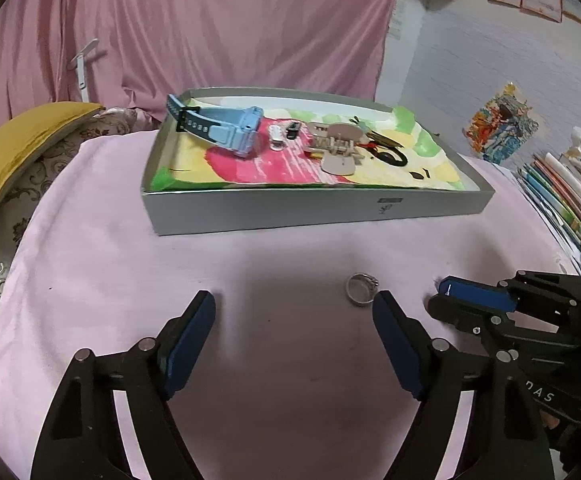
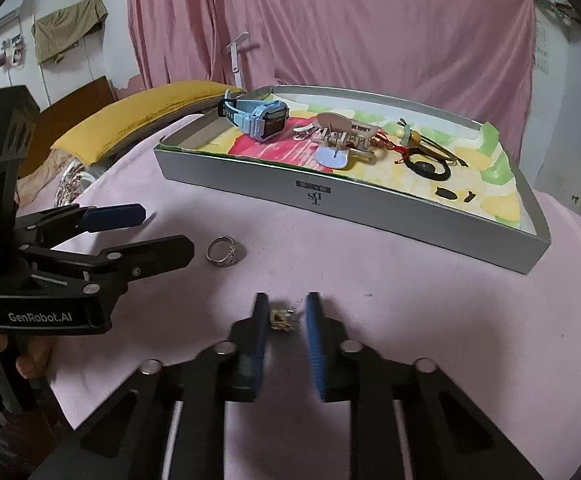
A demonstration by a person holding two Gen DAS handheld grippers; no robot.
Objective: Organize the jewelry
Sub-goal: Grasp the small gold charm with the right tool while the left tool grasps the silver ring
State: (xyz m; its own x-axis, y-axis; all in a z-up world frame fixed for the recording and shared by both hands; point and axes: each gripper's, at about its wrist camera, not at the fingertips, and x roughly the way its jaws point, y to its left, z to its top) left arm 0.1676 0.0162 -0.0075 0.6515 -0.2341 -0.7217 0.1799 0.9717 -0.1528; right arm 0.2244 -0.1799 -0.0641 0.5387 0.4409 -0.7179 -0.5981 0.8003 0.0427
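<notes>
- Left gripper (image 1: 294, 312) held low over the pink cloth (image 1: 110, 264), jaws spread wide, nothing between them.
- Silver ring (image 1: 361, 289) lying flat on the cloth, just beside the inner side of the left gripper's right finger, well short of the near wall of the grey box (image 1: 318, 212).
- Right gripper (image 2: 284, 312) low over the cloth, jaws narrowed around a small gold-coloured trinket (image 2: 283, 319); small gap visible on each side, so cannot tell if really touching.
- Inside the box, on a colourful paper lining: blue watch (image 2: 260, 118) near the far left corner, beige hair claw (image 2: 344, 136) in the middle, black hair tie (image 2: 426, 168) more to the right.
- Yellow cushion (image 2: 142, 120) beyond the left edge of the cloth.
</notes>
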